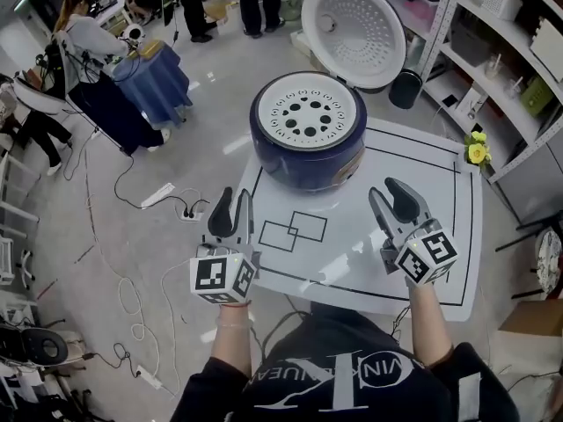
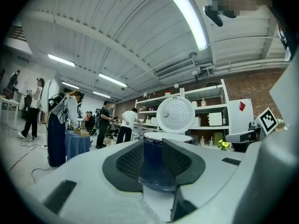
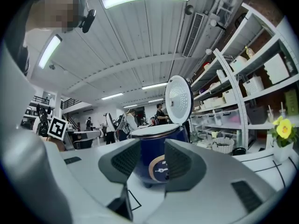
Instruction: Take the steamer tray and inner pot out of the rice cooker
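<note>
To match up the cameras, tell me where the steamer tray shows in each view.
Head view: steamer tray, upper centre, seated atop the rice cooker.
Left gripper view: centre, edge-on white rim above the blue body.
Right gripper view: centre, edge-on pale rim atop the cooker.
Shared landmark: the open white lid standing behind it.

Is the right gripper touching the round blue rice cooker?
Apart. The head view shows bare white table between the right gripper and the round dark-blue rice cooker.
</note>
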{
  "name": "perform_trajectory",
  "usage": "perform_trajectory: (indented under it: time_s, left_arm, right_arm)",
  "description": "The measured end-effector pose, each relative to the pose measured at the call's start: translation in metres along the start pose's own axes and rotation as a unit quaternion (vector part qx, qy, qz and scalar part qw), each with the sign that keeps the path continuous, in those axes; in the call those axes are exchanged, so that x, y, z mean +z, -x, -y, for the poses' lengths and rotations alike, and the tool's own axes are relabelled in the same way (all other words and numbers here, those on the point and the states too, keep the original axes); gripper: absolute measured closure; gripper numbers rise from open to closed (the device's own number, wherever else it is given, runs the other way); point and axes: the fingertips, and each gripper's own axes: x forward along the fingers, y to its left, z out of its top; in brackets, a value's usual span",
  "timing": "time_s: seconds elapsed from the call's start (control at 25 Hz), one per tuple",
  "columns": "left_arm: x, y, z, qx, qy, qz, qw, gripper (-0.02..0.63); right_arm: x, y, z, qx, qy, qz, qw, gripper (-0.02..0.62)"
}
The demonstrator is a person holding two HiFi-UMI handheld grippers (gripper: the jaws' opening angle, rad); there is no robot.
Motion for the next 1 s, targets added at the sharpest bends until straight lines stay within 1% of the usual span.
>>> perform_trajectory:
  time_s: [0.36,0.56,0.76,0.84,1.0]
  left_arm:
    - [0.009,-0.052,-0.004,-0.011,0.003,0.005,0.9999,0.511]
    - [0.011,-0.066,-0.004,-0.018,-0.004,-0.009,0.9998,0.506]
    - [0.017,-0.09,-0.005,-0.033,-0.007,-0.017,0.9993,0.498]
    - [0.02,-0.103,-0.005,-0.042,-0.009,-0.017,0.9989,0.493]
    - [0.027,-0.13,-0.012,-0.061,-0.007,-0.016,0.998,0.48]
  right_arm:
    - [0.015,-0.038,0.016,0.003,0.007,-0.001,1.0,0.449]
    - [0.021,-0.052,0.021,-0.003,0.0,0.004,1.0,0.449]
    - [0.041,-0.066,0.032,-0.013,-0.013,0.017,1.0,0.451]
    - [0.047,-0.075,0.037,-0.021,-0.003,0.006,1.0,0.453]
    - [0.054,-0.101,0.04,-0.04,0.031,-0.032,0.998,0.453]
